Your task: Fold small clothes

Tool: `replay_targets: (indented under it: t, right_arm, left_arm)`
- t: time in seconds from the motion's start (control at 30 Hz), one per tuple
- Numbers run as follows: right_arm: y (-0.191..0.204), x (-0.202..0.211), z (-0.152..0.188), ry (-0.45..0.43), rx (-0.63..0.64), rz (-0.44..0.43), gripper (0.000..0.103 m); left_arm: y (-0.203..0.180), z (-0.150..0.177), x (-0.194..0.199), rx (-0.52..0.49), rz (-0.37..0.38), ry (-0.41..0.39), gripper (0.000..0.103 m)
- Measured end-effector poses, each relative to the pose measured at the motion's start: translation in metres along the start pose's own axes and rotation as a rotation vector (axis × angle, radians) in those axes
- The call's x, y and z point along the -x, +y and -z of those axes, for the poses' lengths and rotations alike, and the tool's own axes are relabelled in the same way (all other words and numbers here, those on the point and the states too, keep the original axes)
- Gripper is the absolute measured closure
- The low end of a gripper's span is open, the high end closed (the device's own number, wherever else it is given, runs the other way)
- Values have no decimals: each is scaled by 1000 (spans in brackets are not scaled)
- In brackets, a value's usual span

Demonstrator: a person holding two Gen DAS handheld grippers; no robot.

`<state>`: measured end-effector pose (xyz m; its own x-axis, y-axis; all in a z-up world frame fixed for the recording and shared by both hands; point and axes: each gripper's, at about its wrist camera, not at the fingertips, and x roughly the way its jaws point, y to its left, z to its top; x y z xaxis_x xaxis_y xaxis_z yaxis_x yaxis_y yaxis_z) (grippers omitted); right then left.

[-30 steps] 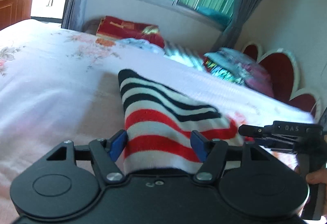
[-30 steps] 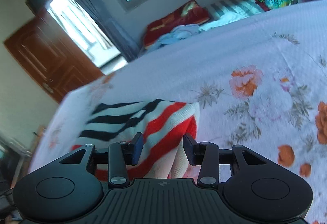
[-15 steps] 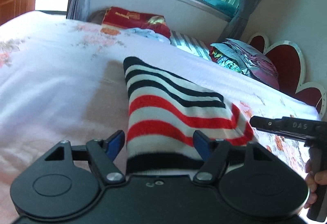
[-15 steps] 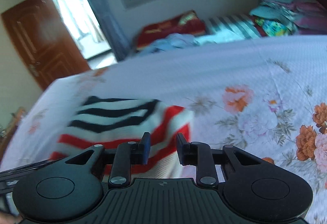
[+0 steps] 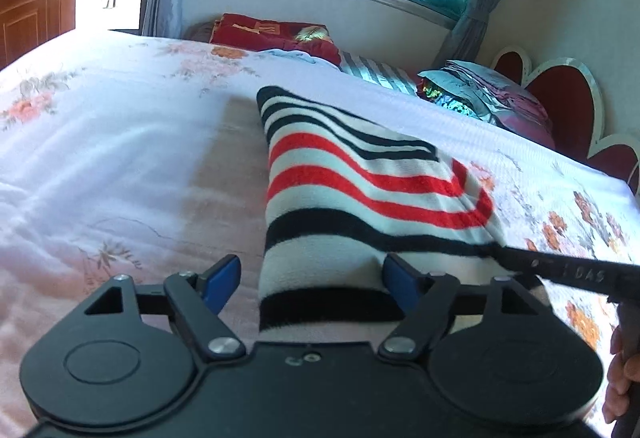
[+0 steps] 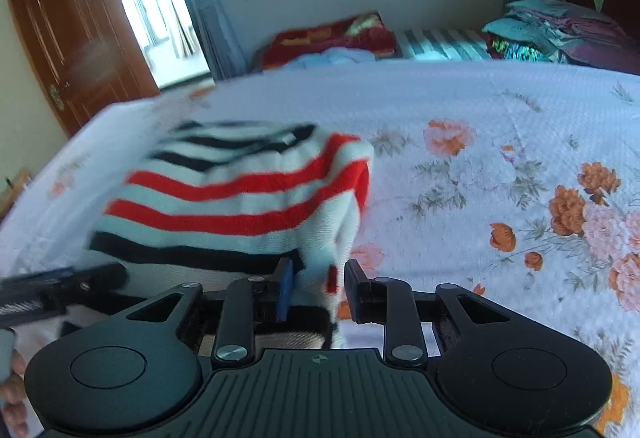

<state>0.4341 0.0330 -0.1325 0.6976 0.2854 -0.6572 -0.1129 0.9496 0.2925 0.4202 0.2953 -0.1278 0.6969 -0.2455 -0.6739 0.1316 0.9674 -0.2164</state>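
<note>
Floral bed [image 5: 120, 142] under us, striped garment [image 5: 360, 190] folded just ahead of both tools. Left tool [image 5: 312, 278] is opening, cloth between untouched; right tool [image 6: 316, 286] pinches its corner. We'd say some folding is left.

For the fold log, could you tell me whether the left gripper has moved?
Yes. The left gripper has drawn back toward the near end of the striped garment.

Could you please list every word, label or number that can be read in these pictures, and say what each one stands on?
"DAS": pale letters on the black finger of the right claw, seen in the left wrist view; a mark before them is too faint to read.
Gold marks on the red blanket: not legible as text.
Nothing else is readable.
</note>
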Motion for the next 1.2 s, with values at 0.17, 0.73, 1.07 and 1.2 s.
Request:
replay_targets:
  t: [0.17,0.73,1.07,1.2]
  right_arm:
    - [8,32,17,-16,14,-12,76]
    - [1,20,50,72,-84,34,74]
    - [7,18,50,81,-59,78,68]
    - [11,20,48,95,-55,97,64]
  left_arm:
    - [-4,11,16,-21,-17,31,27]
    - [-8,26,5,2,-102,139,0]
    - [-27,26,17,-42,-260,142,0]
    - [-35,28,22,-48,-285,154,0]
